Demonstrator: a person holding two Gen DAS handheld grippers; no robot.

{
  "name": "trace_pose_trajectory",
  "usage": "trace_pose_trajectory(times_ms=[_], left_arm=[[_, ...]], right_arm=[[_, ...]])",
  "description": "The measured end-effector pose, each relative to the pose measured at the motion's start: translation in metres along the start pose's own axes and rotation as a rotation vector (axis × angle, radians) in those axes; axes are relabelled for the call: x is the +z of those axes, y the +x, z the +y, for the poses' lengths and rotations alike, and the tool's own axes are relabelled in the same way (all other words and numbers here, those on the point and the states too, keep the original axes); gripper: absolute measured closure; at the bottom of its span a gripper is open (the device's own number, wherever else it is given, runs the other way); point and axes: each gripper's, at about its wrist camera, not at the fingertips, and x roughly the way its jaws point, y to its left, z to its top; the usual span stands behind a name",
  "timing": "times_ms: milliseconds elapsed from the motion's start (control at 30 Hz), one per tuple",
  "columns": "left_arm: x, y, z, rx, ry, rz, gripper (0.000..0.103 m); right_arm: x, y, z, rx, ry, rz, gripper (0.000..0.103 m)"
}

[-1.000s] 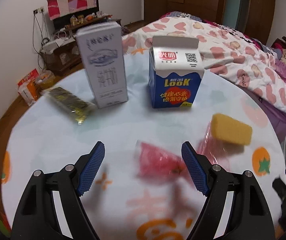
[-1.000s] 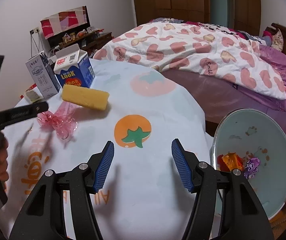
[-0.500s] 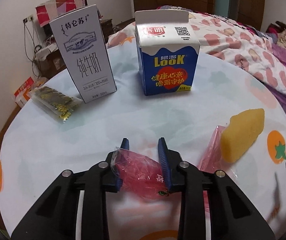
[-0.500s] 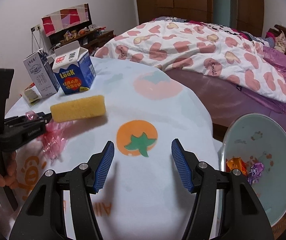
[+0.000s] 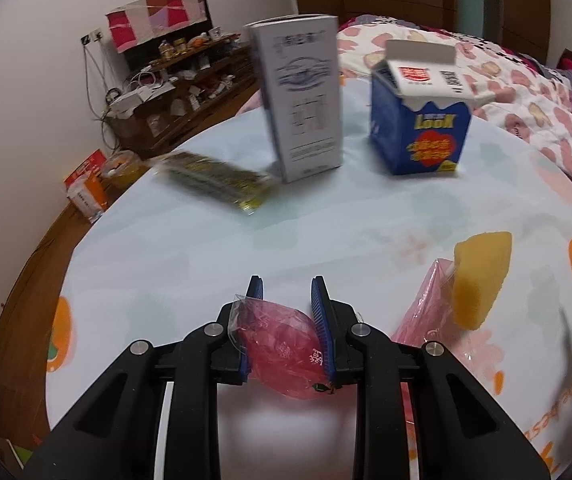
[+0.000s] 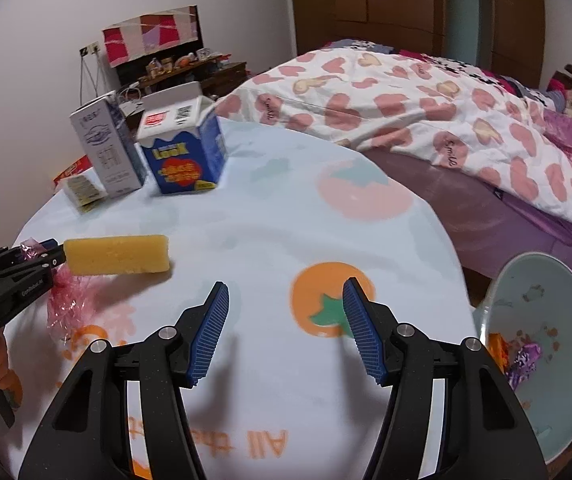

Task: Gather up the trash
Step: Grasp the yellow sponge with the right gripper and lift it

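Two grippers: left gripper (image 5: 286, 300) clamped on red wrapper (image 5: 281, 344); right gripper (image 6: 286, 320) half-open, empty, above table (image 6: 286, 232).

Home bedroom, quilted bed (image 6: 426, 100), wardrobe (image 6: 406, 4)

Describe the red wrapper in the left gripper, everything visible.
The red wrapper is a crinkly, translucent red plastic packet with a clear sealed edge and some white print. It sits crumpled between the blue pads of the left gripper, which is shut on it, its lower end bulging out below the fingers. Whether it touches the table cannot be told. In the right wrist view only a scrap of it shows at the fingertips.
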Motion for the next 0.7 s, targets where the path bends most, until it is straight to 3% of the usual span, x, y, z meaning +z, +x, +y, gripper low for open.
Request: trace_pose_trajectory(times_ms=[400,467,700], left_arm=[[-0.015,0.001,0.026,-0.02,-0.019,0.029,0.078],[-0.017,-0.005,0.031,-0.064,-0.02,0.029,0.078],[-0.029,-0.011,0.017,-0.067,0.075,0.024,0.078]], right_arm=[[0.007,0.007,0.034,0.021,-0.045,0.0,0.043],[0.007,0.008,0.037,0.027,-0.045,0.0,0.043],[0.012,0.01,0.056,0.06,-0.056,-0.002,0.043]])
